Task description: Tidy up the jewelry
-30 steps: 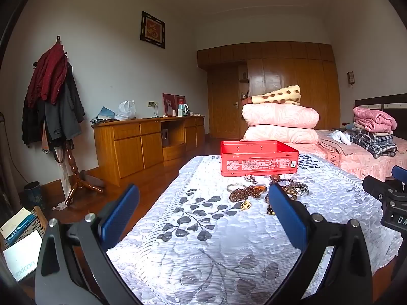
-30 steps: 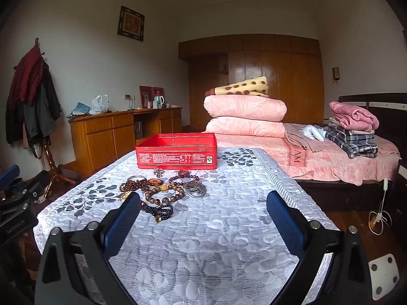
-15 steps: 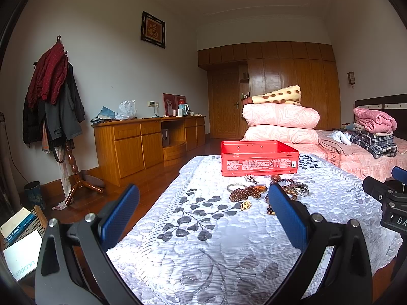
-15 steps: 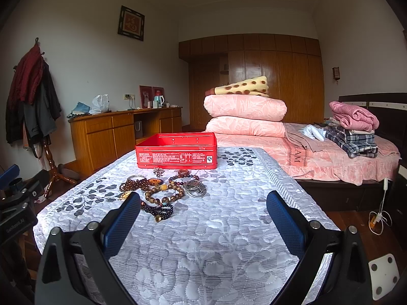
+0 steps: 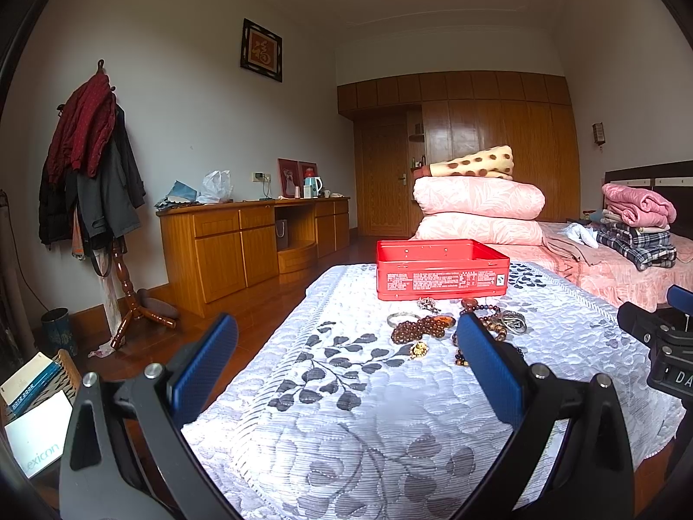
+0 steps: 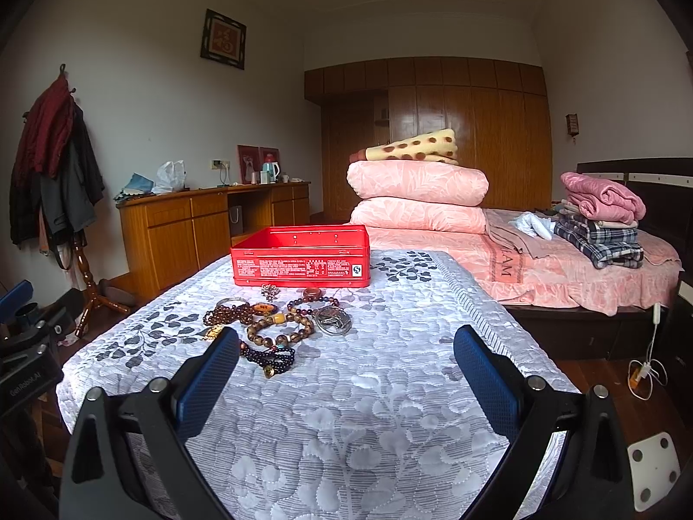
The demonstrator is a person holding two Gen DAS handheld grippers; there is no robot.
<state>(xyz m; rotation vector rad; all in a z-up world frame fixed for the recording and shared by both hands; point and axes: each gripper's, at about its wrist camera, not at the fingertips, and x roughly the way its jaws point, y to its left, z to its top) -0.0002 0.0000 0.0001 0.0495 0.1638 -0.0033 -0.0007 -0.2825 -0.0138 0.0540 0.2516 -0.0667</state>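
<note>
An open red tin box stands on a table under a white quilted cloth with grey leaves. In front of the box lies a cluster of jewelry: brown bead bracelets, a dark bead bracelet, a silver bangle and a metal pendant. My left gripper hovers open near the table's front, short of the jewelry, nothing between its fingers. My right gripper is open too, just behind the dark bracelet. Each gripper's body shows at the other view's edge.
A wooden sideboard runs along the left wall beside a coat rack. A pink bed with stacked quilts and folded clothes stands behind and to the right. Books lie at lower left; a white scale lies on the floor.
</note>
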